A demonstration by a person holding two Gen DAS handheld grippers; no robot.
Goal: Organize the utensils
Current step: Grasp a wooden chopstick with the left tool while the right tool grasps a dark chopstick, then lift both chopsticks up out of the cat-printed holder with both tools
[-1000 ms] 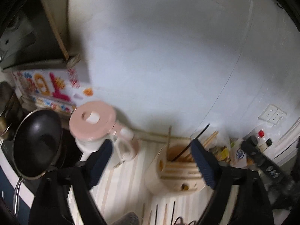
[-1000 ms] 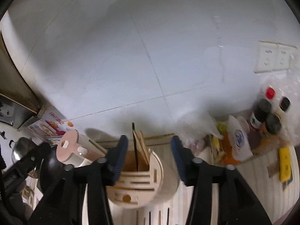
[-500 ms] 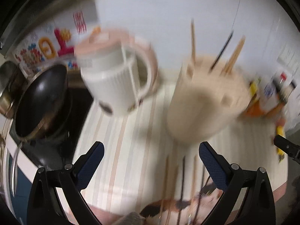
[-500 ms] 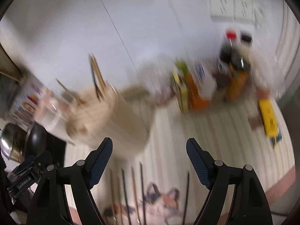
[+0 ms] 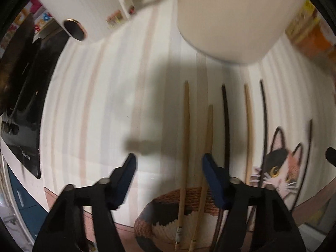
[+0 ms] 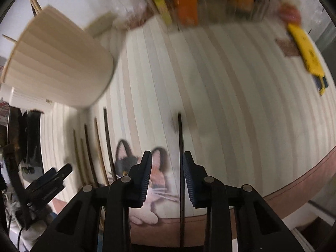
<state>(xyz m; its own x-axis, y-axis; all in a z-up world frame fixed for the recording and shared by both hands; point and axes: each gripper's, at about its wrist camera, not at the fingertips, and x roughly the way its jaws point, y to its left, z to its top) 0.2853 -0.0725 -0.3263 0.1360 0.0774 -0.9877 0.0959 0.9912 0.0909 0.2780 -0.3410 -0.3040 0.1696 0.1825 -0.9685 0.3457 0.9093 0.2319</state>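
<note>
Several chopsticks lie side by side on a striped mat with a cat picture. In the left wrist view two light wooden chopsticks (image 5: 184,138) lie between the open fingers of my left gripper (image 5: 169,163), with dark ones (image 5: 225,126) to the right. In the right wrist view my right gripper (image 6: 167,163) is open around a single dark chopstick (image 6: 180,147) and is not closed on it. The round wooden utensil holder (image 6: 61,67) stands behind, also in the left wrist view (image 5: 231,16), with chopsticks sticking out of it.
A white jug (image 5: 88,6) and a black stove (image 5: 21,96) are at the left. Bottles and packets (image 6: 187,2) line the back wall, and a yellow object (image 6: 306,54) lies at the right. The left gripper (image 6: 48,180) shows at the left of the right wrist view.
Both grippers have tilted down and dropped from wall height to just above the mat. The fingers now straddle chopsticks. The right jaws have narrowed.
</note>
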